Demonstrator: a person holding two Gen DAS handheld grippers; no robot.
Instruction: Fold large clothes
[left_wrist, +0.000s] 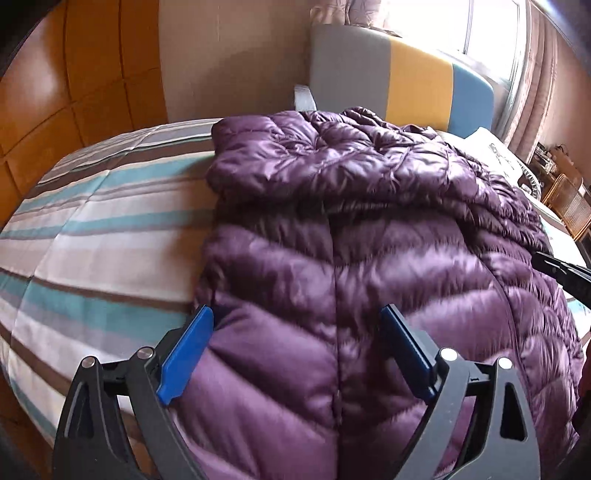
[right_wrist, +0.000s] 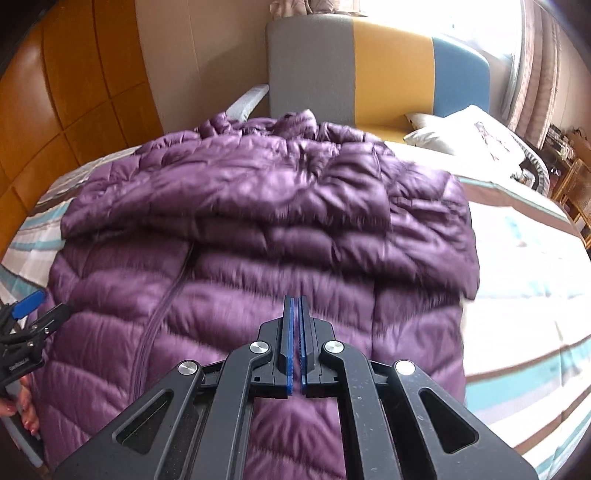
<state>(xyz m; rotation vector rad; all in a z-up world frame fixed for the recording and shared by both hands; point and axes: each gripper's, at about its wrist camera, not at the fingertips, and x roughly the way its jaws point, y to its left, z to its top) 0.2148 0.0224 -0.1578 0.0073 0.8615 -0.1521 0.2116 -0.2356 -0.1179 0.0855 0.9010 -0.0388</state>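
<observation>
A purple quilted down jacket (left_wrist: 351, 240) lies on a striped bed, its top part folded over the body; it also shows in the right wrist view (right_wrist: 258, 229). My left gripper (left_wrist: 297, 314) is open, its blue pads wide apart over the jacket's near left part, holding nothing. My right gripper (right_wrist: 296, 301) is shut, pads together, above the jacket's lower middle with nothing visibly between them. The left gripper also shows in the right wrist view (right_wrist: 27, 306) at the jacket's left edge. The right gripper's tip shows at the right edge of the left wrist view (left_wrist: 561, 269).
The bed cover (left_wrist: 92, 236) has teal, brown and white stripes. A grey, yellow and blue headboard (right_wrist: 369, 74) stands behind. A white pillow (right_wrist: 465, 133) lies at the far right. Wooden panels (left_wrist: 74, 74) on the left, rattan furniture (left_wrist: 569, 199) on the right.
</observation>
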